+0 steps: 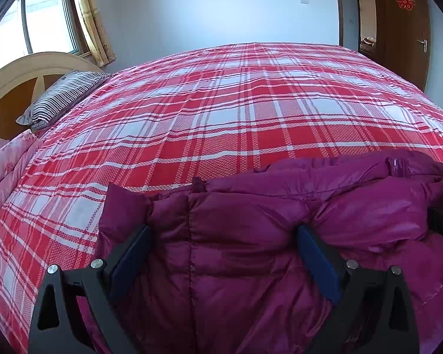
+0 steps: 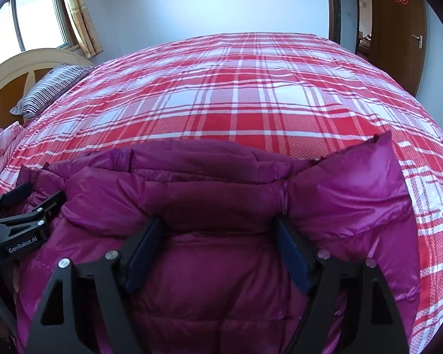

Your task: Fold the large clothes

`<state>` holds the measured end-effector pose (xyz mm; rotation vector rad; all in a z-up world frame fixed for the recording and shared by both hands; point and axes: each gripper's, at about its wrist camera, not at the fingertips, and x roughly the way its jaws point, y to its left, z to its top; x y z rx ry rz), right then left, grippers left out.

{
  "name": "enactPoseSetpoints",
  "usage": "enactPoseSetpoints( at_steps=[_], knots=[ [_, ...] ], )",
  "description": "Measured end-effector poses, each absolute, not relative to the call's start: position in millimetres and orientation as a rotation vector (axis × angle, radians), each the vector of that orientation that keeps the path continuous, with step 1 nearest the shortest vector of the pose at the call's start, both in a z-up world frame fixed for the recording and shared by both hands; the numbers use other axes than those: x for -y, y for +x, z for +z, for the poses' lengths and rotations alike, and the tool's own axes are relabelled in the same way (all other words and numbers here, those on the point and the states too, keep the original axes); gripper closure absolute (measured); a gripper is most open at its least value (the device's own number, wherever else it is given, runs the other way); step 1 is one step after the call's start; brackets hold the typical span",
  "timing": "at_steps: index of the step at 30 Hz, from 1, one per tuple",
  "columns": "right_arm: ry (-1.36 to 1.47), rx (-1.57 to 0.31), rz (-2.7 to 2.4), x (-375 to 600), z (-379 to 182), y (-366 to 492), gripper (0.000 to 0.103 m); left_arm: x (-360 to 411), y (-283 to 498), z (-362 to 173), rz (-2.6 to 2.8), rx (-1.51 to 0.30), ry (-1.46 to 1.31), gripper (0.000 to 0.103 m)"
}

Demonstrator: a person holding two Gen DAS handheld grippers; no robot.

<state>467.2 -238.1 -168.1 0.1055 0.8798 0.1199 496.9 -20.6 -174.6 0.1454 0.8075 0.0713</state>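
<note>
Both claws released: left claw has its jaws spread wide with a puffy section of the jacket bulging between them, pads not pinching it; right claw likewise stands apart over the jacket's middle, nothing clamped. From the right wrist view the left claw also shows at the jacket's left edge, with part of a hand below it.

Jacket: magenta quilted down coat, bunched in a partly folded heap at the near edge of the bed. One flap or sleeve end sticks up on the jacket's right side in the right wrist view.

Handling, as a judgement: light but bulky, soft, springy fill; it will likely puff back after pressing. Shell is shiny and probably slick, so a shallow pinch may slide off. Better hold points look like seams, hem or cuff edges, where the cloth is thinner, rather than the fat quilted panels.

Surface: red and white plaid bedspread, flat, mostly bare beyond the jacket. Striped pillow lies far left of the jacket near the headboard; pink quilt left of it. Window far left, brown door far right of the jacket.
</note>
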Motion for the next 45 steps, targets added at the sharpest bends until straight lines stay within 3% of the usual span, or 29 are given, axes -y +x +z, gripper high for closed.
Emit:
enactPoseSetpoints(
  at_steps=[38, 45],
  knots=[
    [0.09, -0.922, 0.097, 238, -175, 485, 0.013, 13, 516, -183, 0.057, -0.867, 0.087, 0.001],
    [0.043, -0.93, 0.082, 231, -178, 487, 0.008, 24, 497, -160, 0.104, -0.789, 0.159, 0.001]
  ],
)
